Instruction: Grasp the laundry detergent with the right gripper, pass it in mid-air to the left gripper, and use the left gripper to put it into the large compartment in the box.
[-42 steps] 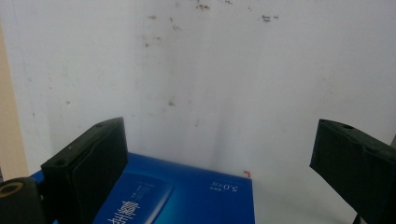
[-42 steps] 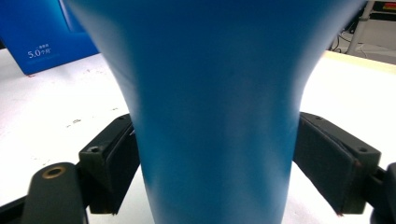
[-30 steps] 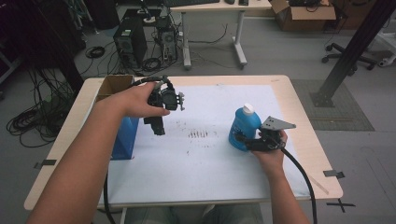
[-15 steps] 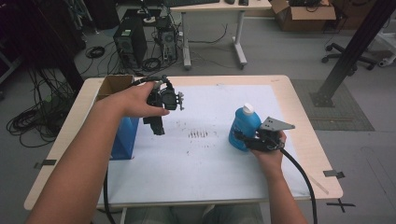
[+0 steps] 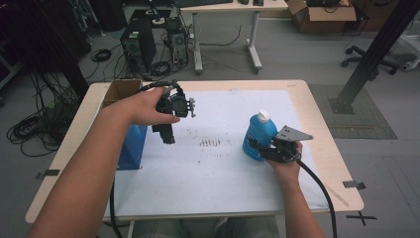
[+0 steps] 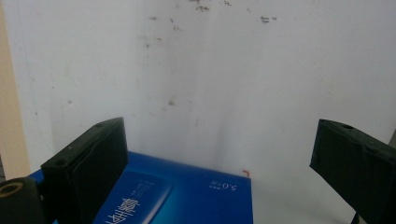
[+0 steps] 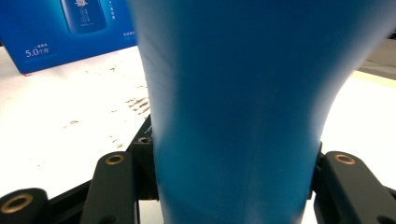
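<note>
Biggest thing first: the light wooden table with its white paper sheet (image 5: 223, 188) takes up the middle of the high view. At left of centre stands a tall blue cardboard box with white print (image 5: 132, 146), and right of centre stands the blue plastic bottle with a white cap (image 5: 258, 135), upright, its long axis straight up and down.

The bottle sits dead ahead of the right gripper (image 5: 257, 148), which comes at it level from the lower right, so this is the hand on the job. In the right gripper view the bottle's body (image 7: 233, 107) is wedged between the two black jaws, pads tight on both sides. That's a proper grip, low on the body.

The left gripper (image 5: 167, 135) hangs in the air above the box's near side in the upper left of the sheet, pointing down, well apart from the bottle. Its jaws stand wide apart with nothing in them; the box top (image 6: 187, 196) shows below them in the left gripper view.

Compared with a second ago: the right jaws have just been closing, with the bottle between them. Both hands, the bottle and the box sit where they were.
</note>
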Motion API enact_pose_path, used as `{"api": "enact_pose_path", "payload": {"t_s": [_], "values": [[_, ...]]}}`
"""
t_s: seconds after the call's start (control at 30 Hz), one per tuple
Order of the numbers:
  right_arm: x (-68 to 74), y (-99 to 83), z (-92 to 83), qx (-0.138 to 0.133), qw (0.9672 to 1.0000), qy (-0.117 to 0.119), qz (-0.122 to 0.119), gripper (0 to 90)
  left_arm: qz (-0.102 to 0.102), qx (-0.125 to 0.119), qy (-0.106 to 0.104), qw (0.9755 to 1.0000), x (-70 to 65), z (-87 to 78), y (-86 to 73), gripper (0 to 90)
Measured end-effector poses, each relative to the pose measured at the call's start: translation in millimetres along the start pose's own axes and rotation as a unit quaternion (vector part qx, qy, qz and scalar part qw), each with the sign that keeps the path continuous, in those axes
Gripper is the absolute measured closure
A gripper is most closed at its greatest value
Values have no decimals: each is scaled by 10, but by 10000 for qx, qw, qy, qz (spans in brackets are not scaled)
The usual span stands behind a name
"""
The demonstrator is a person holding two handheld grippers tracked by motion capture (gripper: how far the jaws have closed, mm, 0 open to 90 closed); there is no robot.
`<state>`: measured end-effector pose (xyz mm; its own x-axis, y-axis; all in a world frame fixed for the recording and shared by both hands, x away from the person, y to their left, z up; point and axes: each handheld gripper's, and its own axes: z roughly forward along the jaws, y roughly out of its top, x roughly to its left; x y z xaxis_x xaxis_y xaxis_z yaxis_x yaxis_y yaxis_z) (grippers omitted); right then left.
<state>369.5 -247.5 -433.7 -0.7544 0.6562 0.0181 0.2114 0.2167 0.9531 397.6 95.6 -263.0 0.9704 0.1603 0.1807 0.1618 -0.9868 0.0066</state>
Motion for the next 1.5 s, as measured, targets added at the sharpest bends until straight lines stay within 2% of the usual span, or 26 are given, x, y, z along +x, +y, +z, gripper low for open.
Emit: {"api": "enact_pose_path", "payload": {"t_s": [0.2,0.33,0.6,0.83,1.0,1.17,1.3,1.33,1.37,1.5], "values": [[2,63,-68,-178,9998,41,38,453,-7,-4,0,10000,1,-5,6,44],[3,196,-148,-330,9994,95,-20,452,-24,-11,-1,10000,3,-20,8,44],[13,399,-245,-337,9989,287,-121,453,-1,-28,51,10000,12,-125,7,44],[66,589,-313,-290,9974,551,-354,452,49,-109,89,9999,2,-234,14,44],[131,718,-340,-225,9952,792,-530,454,55,-108,101,9999,-5,-270,4,44],[173,793,-352,-199,9935,937,-622,455,72,-114,98,9999,-11,-311,2,43],[201,865,-358,-179,9908,1160,-672,455,90,-152,80,9998,-22,-354,9,44],[212,900,-355,-133,9891,1296,-685,456,97,-179,53,9998,-26,-366,12,44],[212,900,-355,-133,9891,1296,-685,456,128,-218,40,9997,-35,-383,17,44],[243,959,-344,-75,9853,1524,-763,456,168,-244,13,9996,-57,-424,32,44]]}}
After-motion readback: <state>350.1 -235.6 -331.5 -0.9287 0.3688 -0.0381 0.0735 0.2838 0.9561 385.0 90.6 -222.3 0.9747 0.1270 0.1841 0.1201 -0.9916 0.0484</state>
